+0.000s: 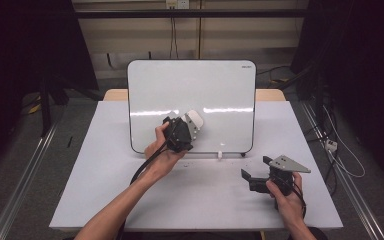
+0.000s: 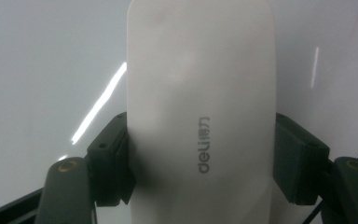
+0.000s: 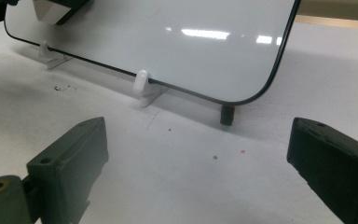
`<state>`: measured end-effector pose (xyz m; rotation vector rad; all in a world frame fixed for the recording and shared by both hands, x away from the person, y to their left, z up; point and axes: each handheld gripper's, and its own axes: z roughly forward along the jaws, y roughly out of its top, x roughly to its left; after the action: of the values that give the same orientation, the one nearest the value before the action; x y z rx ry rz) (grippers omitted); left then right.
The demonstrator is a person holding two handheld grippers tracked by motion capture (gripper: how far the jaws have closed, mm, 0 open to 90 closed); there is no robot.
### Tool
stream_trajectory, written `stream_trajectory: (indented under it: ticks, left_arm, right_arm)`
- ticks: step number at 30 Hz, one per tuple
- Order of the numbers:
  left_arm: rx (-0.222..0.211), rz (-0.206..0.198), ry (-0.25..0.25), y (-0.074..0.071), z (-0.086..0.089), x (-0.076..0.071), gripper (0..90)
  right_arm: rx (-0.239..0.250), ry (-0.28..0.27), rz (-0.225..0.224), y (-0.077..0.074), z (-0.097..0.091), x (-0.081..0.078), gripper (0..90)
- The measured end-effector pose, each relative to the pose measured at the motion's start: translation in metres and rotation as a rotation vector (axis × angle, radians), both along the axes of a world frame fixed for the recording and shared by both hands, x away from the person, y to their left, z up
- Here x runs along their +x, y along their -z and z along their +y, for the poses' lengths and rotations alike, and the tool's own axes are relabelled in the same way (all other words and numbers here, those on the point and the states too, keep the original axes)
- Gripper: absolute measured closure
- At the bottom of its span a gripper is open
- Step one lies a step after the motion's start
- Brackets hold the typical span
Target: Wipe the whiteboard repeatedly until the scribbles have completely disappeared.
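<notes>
Wiping step in hand, by the look of it: left gripper [image 1: 186, 131] clamped on a white Deli whiteboard eraser [image 2: 200, 107], one black pad pressed to each long side, eraser reaching straight ahead of the jaws and up against the whiteboard [image 1: 192, 90]. Seen from the high view, eraser [image 1: 195, 120] at the lower middle of the board face, just ahead of the left hand [image 1: 162, 150]. Whether the pad of the eraser actually touches the surface: cannot tell, though nothing but white board behind it in the left gripper view. No marks visible on the board.

Right gripper [image 1: 260, 176] idle, jaws wide apart around nothing, low over the white table [image 1: 105, 195], well off to the side of the left one. Ahead of its jaws: the board's lower edge [image 3: 168, 88], a white clip foot [image 3: 142, 86] and a dark foot [image 3: 227, 115] beyond.

Next move, as a judgement: firm grip kept, eraser face flat to the board, even strokes across it, light enough pressure not to tip the propped board backward; right gripper free for steadying an edge if needed.
</notes>
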<state>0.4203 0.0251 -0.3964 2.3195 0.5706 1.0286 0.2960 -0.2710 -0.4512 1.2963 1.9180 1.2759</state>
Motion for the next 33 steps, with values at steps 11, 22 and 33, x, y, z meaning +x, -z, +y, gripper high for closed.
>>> stream_trajectory:
  ticks: [11, 22, 33]
  left_arm:
    - [0.063, 0.007, 0.038, 0.019, -0.023, -0.019, 31.0]
    - [0.093, 0.003, 0.088, 0.016, -0.061, -0.018, 31.0]
    - [0.145, -0.013, 0.133, 0.014, -0.093, -0.018, 30.9]
  right_arm:
    - [-0.003, 0.001, 0.0, 0.0, 0.001, 0.001, 5.3]
    - [-0.006, 0.0, -0.001, 0.0, 0.0, 0.001, 5.2]
    - [0.0, -0.003, -0.001, 0.0, 0.0, 0.0, 5.1]
